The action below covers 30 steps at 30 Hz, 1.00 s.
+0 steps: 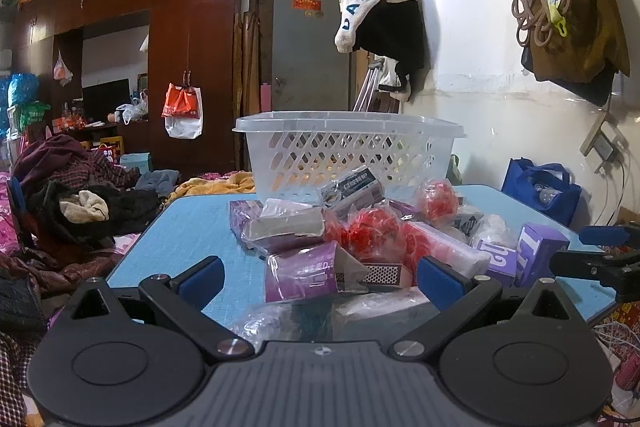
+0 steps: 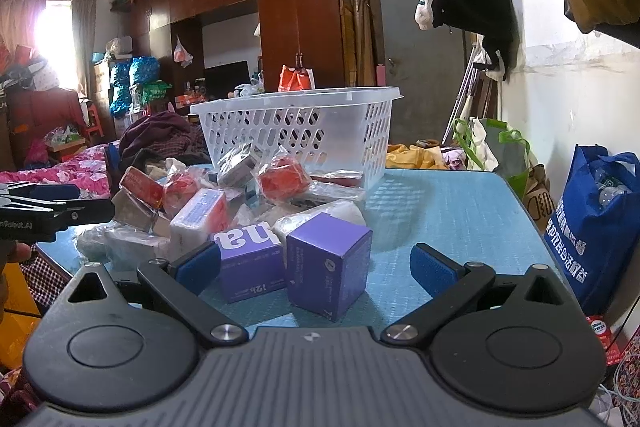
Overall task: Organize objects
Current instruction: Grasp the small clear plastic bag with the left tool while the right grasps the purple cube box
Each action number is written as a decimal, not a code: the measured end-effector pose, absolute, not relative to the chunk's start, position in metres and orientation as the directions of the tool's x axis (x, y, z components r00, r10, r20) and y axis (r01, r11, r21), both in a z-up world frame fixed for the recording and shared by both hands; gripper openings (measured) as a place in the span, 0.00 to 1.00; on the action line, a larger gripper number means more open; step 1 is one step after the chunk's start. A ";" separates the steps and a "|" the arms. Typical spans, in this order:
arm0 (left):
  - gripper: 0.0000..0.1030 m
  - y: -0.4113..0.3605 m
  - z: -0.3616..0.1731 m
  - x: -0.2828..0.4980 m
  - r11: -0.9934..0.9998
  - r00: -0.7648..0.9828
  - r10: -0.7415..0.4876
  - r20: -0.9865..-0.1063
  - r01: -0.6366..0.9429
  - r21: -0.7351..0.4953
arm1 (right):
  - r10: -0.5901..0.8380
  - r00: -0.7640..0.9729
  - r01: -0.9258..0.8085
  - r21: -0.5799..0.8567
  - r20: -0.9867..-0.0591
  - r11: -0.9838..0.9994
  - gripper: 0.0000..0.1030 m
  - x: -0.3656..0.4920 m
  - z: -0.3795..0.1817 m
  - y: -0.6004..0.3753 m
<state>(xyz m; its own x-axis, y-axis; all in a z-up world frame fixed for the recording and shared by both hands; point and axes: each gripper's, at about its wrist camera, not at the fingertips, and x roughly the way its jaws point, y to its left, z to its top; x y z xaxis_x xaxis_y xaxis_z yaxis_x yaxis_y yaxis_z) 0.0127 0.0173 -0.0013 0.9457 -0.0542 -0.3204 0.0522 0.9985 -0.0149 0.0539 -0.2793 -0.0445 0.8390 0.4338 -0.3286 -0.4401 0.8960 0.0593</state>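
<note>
Pile: your heap of small packets [image 1: 360, 239] lies on the table just in front of the white basket, its far edge touching or nearly touching the basket wall.
Purple boxes: two purple boxes [image 2: 328, 267] stand at the near right edge of the pile, well in front of the basket; in the right wrist view they sit side by side between your right fingers, untouched.
Red packets: several clear-wrapped red items [image 1: 372, 227] sit in the middle of the pile, closer to the basket than the purple boxes.
Purple packet: a wrapped purple packet [image 1: 304, 273] lies at the near side of the pile, farthest from the basket, between your left fingers.
Matchbox: a matchbox [image 1: 386, 273] lies flat just right of that purple packet.
Basket: the white lattice basket [image 1: 348, 155] stands upright at the far side of the table; what it holds you cannot tell.
Left gripper: your left gripper [image 1: 320, 279] sits low at the table edge opposite the basket, fingers spread wide and holding nothing.
Right gripper: your right gripper [image 2: 316, 269] faces the basket from the near right side, fingers spread wide, gripping nothing.
Table: the blue table [image 2: 460, 211] is bare to the right of the basket and pile.
Beyond: a blue bag [image 2: 600, 223] stands on the floor right of the table; a dark wardrobe [image 1: 192, 59] rises behind the basket to the left.
</note>
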 end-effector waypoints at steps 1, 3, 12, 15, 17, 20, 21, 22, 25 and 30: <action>1.00 0.018 -0.001 0.012 0.998 0.946 -0.056 -0.319 0.053 -0.017 | 0.435 0.839 -0.441 0.059 -0.328 0.896 1.00 0.054 -0.045 -0.279; 1.00 0.021 0.000 0.008 0.998 0.955 -0.058 -0.290 0.053 -0.025 | 0.437 0.839 -0.441 0.064 -0.324 0.895 1.00 0.054 -0.045 -0.280; 1.00 0.049 0.000 0.006 0.997 0.964 -0.073 -0.254 0.073 -0.008 | 0.457 0.831 -0.452 0.092 -0.317 0.887 0.98 0.059 -0.053 -0.285; 1.00 0.061 -0.007 0.003 0.995 0.964 -0.098 -0.246 0.090 -0.044 | 0.444 0.842 -0.440 0.087 -0.305 0.894 0.89 0.058 -0.053 -0.288; 0.99 0.067 -0.011 0.002 0.992 0.960 -0.119 -0.253 0.106 -0.064 | 0.448 0.842 -0.440 0.097 -0.302 0.893 0.86 0.059 -0.053 -0.291; 0.92 0.069 -0.018 0.005 0.992 0.954 -0.124 -0.274 0.119 -0.035 | 0.450 0.837 -0.443 0.097 -0.311 0.891 0.77 0.061 -0.054 -0.290; 0.91 0.069 -0.020 0.006 0.992 0.951 -0.128 -0.283 0.126 -0.028 | 0.452 0.836 -0.446 0.097 -0.312 0.890 0.77 0.063 -0.055 -0.289; 0.89 0.070 -0.024 0.008 0.991 0.947 -0.132 -0.294 0.132 -0.022 | 0.452 0.834 -0.446 0.095 -0.316 0.890 0.77 0.064 -0.056 -0.287; 0.79 0.073 -0.036 0.014 0.989 0.933 -0.142 -0.330 0.147 -0.009 | 0.439 0.835 -0.440 0.077 -0.332 0.895 0.76 0.070 -0.058 -0.278; 0.60 0.077 -0.048 0.024 0.987 0.922 -0.158 -0.355 0.162 -0.019 | 0.424 0.831 -0.430 0.066 -0.360 0.900 0.55 0.075 -0.063 -0.275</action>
<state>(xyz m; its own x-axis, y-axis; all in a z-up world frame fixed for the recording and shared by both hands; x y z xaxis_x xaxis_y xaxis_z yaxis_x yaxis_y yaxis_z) 0.0239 0.0772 -0.0481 0.9215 -0.1579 -0.3547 0.1616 0.9867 -0.0193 0.0751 -0.2750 -0.0632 0.8312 0.4236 -0.3602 -0.4304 0.9003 0.0655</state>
